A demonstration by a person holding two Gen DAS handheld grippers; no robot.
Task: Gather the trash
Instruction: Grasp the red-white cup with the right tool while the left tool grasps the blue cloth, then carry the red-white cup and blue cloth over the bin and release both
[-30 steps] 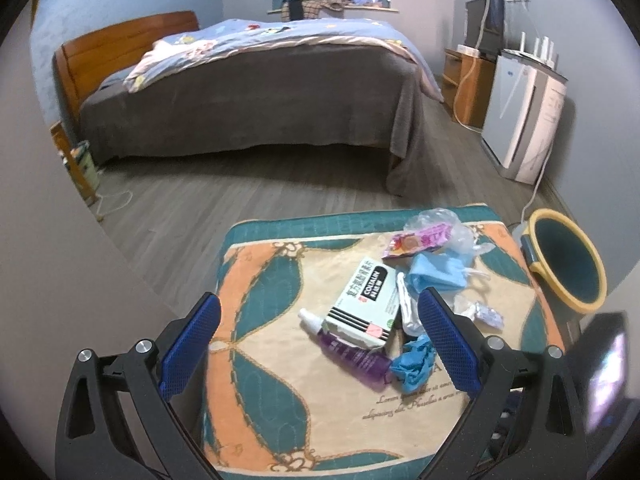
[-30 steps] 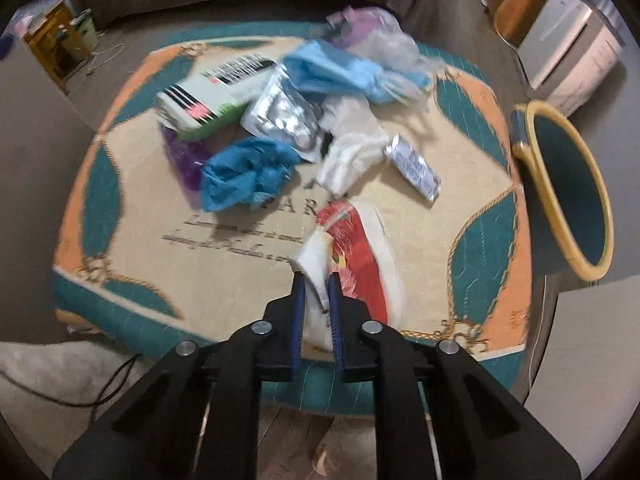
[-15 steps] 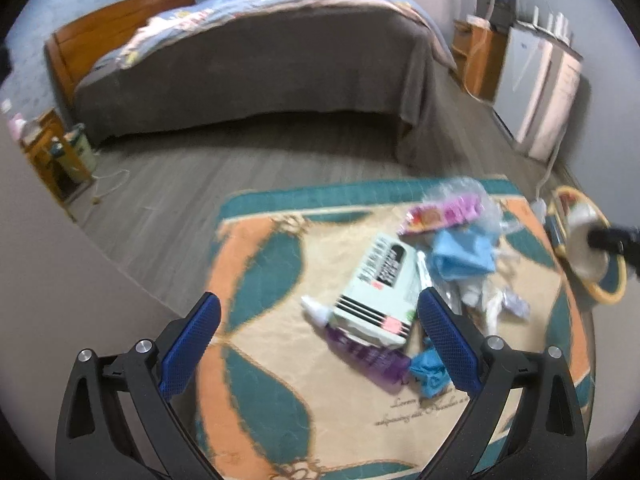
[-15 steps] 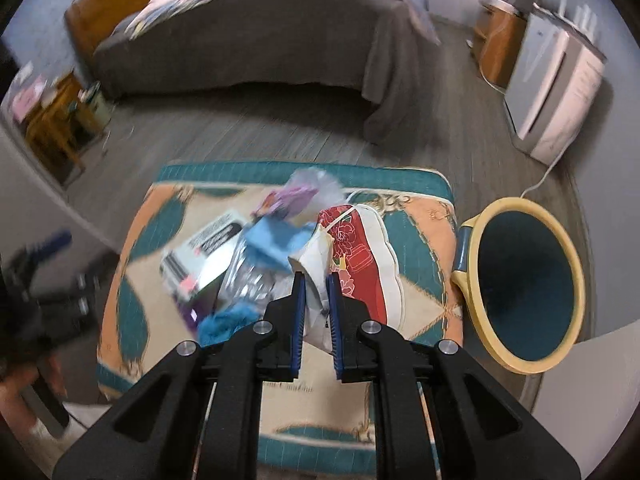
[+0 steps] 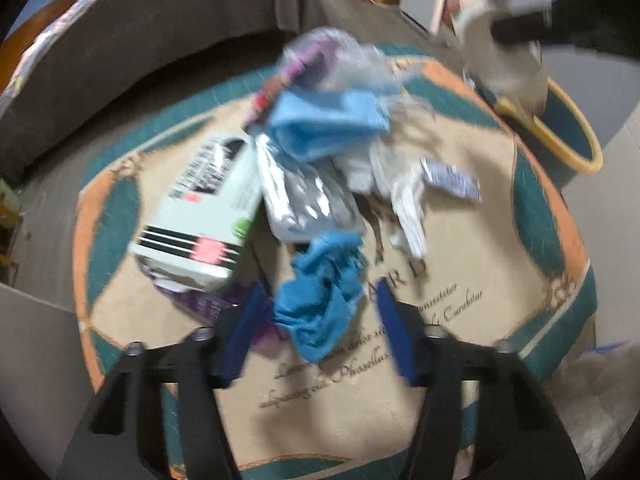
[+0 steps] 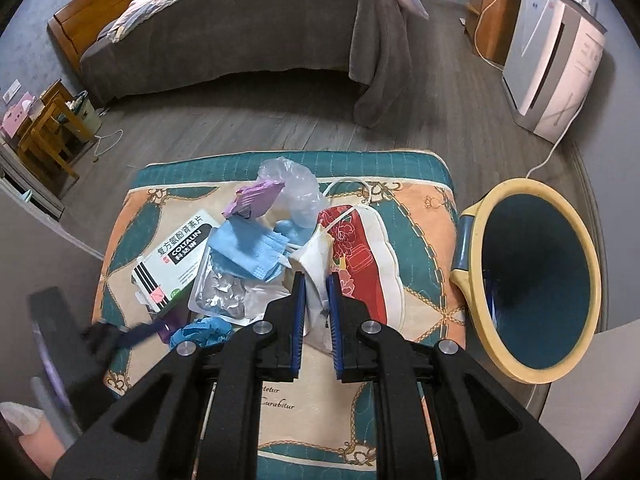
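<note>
Trash lies on a patterned cushion: a crumpled blue glove, a white medicine box, a foil blister pack, a blue mask, a clear plastic bag and white paper scraps. My left gripper is open, low over the cushion, with the blue glove between its fingers. My right gripper is shut on a red-and-white wrapper and holds it above the cushion. The yellow-rimmed teal bin stands just right of the cushion.
A bed with a grey cover stands beyond the cushion across a wood floor. A white appliance and a wooden cabinet are at the back right. A small wooden stand is at the left.
My left gripper has dropped down and forward to the blue glove and narrowed around it. My right gripper has lifted the red-and-white wrapper off the cushion and holds it near the bin.
</note>
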